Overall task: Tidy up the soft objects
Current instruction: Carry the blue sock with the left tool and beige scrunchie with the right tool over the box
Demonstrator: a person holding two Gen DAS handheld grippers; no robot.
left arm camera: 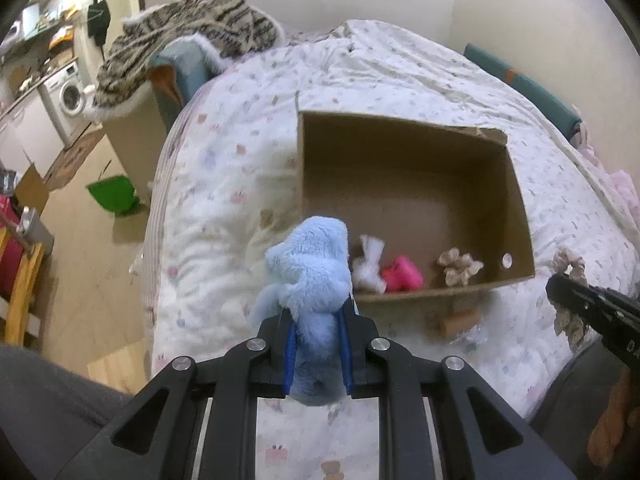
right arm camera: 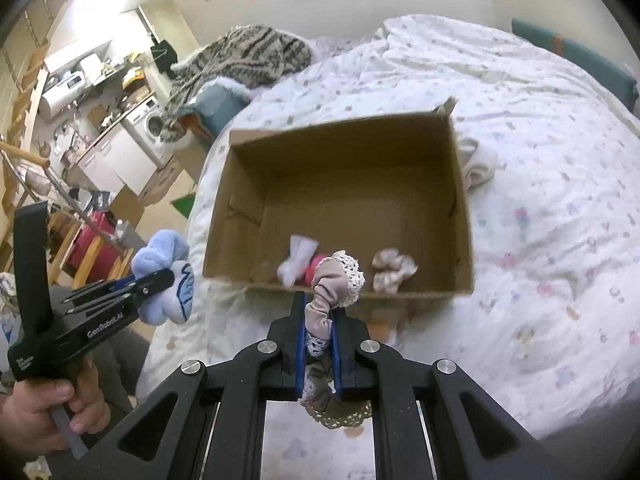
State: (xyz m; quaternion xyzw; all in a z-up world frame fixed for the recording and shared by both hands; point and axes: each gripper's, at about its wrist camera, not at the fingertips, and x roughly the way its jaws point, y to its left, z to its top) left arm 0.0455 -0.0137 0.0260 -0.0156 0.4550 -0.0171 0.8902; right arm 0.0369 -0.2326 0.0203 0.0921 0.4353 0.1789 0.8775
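An open cardboard box (left arm camera: 516,184) (right arm camera: 462,208) lies on the bed. Inside it are a white soft item (left arm camera: 370,264) (right arm camera: 298,260), a pink one (left arm camera: 402,274) (right arm camera: 312,274) and a beige scrunchie (left arm camera: 460,266) (right arm camera: 394,270). My left gripper (left arm camera: 318,316) (right arm camera: 160,280) is shut on a light blue plush toy (left arm camera: 310,272) (right arm camera: 166,276), held near the box's near left corner. My right gripper (right arm camera: 318,312) (left arm camera: 560,288) is shut on a beige lace-trimmed scrunchie (right arm camera: 338,280) (left arm camera: 570,264), held just in front of the box's near wall.
The bed has a white patterned duvet (left arm camera: 224,184) (right arm camera: 552,200). A striped blanket (left arm camera: 188,40) (right arm camera: 244,56) hangs at its far corner. A pale cloth (right arm camera: 478,164) lies right of the box. A small brown item (left arm camera: 460,320) lies before the box. A green bin (left arm camera: 112,192) stands on the floor.
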